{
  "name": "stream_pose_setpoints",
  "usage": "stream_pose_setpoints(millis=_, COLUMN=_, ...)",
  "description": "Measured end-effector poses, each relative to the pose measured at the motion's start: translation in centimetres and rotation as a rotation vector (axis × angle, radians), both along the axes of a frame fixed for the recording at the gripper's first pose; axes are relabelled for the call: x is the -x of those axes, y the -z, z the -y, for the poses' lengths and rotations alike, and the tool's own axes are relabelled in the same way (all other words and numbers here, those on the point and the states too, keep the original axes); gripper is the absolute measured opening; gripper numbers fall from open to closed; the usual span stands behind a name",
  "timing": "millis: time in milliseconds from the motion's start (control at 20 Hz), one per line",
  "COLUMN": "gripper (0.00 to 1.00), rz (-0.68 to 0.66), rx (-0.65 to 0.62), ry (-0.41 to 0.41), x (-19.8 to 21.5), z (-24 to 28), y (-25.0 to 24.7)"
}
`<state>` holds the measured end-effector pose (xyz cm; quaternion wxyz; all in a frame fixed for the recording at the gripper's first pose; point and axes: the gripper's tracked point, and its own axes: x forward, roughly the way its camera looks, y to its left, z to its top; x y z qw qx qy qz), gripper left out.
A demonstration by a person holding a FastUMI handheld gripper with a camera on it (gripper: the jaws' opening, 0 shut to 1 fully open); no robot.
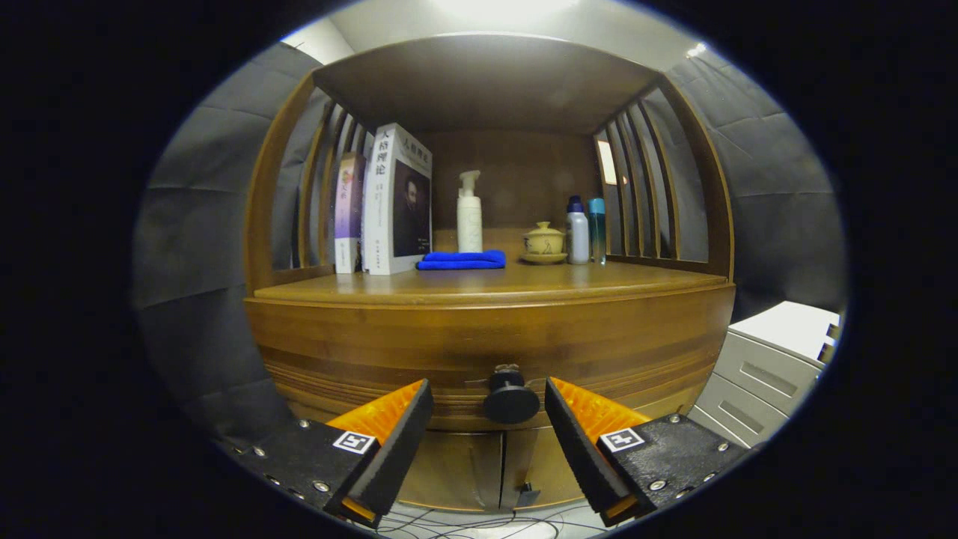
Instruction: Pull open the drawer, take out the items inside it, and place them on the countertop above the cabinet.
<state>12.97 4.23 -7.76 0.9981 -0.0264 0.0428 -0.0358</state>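
Note:
A wooden cabinet fills the view, with a closed drawer front [389,352] below its countertop [494,286]. A round dark knob [511,402] sticks out of the drawer's middle. My gripper [488,393] is open, its two fingers standing left and right of the knob with gaps on both sides, touching nothing. The drawer's contents are hidden behind the shut front. Below the drawer, two closed cabinet doors [479,468] meet at a seam.
On the countertop stand two books [393,202], a white pump bottle [469,215], a folded blue cloth [462,260], a lidded ceramic cup [544,242] and two slim bottles [584,230]. A white drawer unit [771,359] stands to the right. Cables [479,522] lie on the floor.

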Motion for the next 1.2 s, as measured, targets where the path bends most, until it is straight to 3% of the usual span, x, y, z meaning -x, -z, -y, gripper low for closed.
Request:
stream_pose_setpoints(millis=400, gripper=0.6, rz=-0.053, rx=-0.056, ry=0.007, x=-1.4, z=1.4, y=1.6)
stream_pose_setpoints(millis=600, gripper=0.51, rz=-0.039, rx=0.001, ry=-0.014, x=-1.9, z=1.1, y=1.1)
stream_pose_setpoints(millis=750, gripper=0.47, rz=-0.052, rx=-0.003, ry=-0.024, x=-1.9, z=1.0, y=1.1)
stream_pose_setpoints(millis=900, gripper=0.37, rz=-0.078, rx=-0.02, ry=-0.046, x=-1.7, z=1.1, y=1.2)
stream_pose_setpoints(millis=1200, gripper=0.34, rz=-0.1, rx=-0.05, ry=-0.032, x=-0.8, z=1.2, y=1.3)
